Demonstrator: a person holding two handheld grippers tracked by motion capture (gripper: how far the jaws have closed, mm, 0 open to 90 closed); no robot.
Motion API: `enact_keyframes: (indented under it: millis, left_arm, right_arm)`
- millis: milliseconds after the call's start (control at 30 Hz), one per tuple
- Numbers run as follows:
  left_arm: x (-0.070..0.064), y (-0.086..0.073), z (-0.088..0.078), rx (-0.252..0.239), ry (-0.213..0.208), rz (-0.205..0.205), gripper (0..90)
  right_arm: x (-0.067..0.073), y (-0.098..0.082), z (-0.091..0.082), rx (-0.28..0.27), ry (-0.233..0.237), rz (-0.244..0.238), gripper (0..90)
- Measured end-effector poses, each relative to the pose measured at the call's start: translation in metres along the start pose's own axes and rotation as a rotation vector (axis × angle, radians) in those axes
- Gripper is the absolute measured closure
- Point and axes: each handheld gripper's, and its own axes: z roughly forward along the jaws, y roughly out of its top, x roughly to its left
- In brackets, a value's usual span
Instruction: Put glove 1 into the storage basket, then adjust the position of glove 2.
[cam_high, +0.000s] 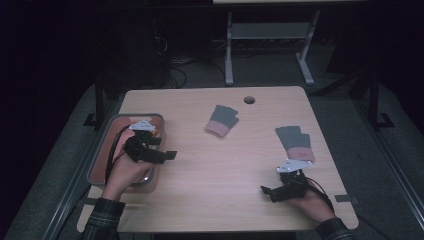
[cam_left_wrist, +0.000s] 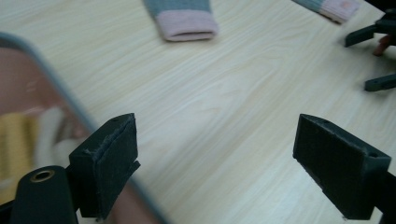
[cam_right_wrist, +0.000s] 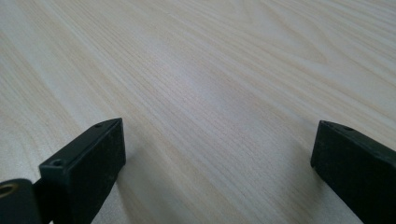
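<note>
While both grippers gape empty, right gripper (cam_high: 272, 192) sits just beside glove (cam_high: 296, 142).

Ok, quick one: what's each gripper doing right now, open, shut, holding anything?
Left gripper: open, holding nothing, by the tray.
Right gripper: open, holding nothing, over bare table.

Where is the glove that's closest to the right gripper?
In the high view the glove lies on the table's right side, just beyond the right gripper, pink cuff toward it.
</note>
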Motion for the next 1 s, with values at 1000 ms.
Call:
enact_keyframes:
  millis: [1000]
  left_arm:
    - [-0.073,-0.031,0.090,0.083,-0.064,0.139,13.6]
  right_arm:
    - [-0.002,0.011,-0.007,0.046,0.033,-0.014,23.5]
